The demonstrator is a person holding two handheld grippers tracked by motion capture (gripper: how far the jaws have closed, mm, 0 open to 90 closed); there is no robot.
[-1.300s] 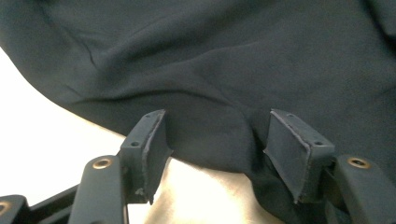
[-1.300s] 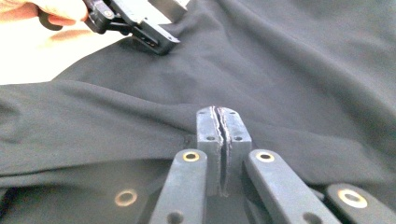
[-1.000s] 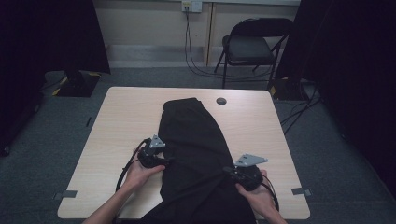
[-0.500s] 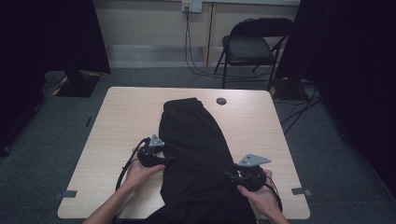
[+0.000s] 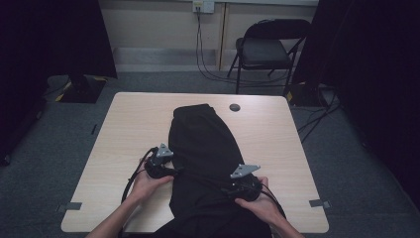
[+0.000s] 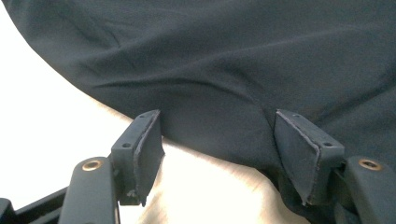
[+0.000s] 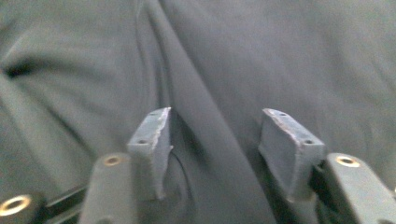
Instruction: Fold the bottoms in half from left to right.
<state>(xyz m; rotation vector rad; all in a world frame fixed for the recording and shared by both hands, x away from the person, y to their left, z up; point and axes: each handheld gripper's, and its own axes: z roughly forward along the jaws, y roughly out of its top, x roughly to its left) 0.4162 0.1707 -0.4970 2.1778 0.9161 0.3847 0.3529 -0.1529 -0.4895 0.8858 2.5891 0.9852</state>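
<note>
High view: we have both tongs, left tongs (image 5: 174, 171) and right tongs (image 5: 229, 188), open on the black cloth (image 5: 203, 144); the right just opened.

Dim room: grey carpet (image 5: 346, 163), black folding chair (image 5: 267, 49), beige wall (image 5: 148, 25).

garment (image 5: 203, 148) being laid lengthwise mid-table (image 5: 124, 129) | left gripper (image 5: 171, 171) being held at its left edge | right gripper (image 5: 230, 188) being held over its near right part | chair (image 5: 267, 49) being kept behind table
</note>
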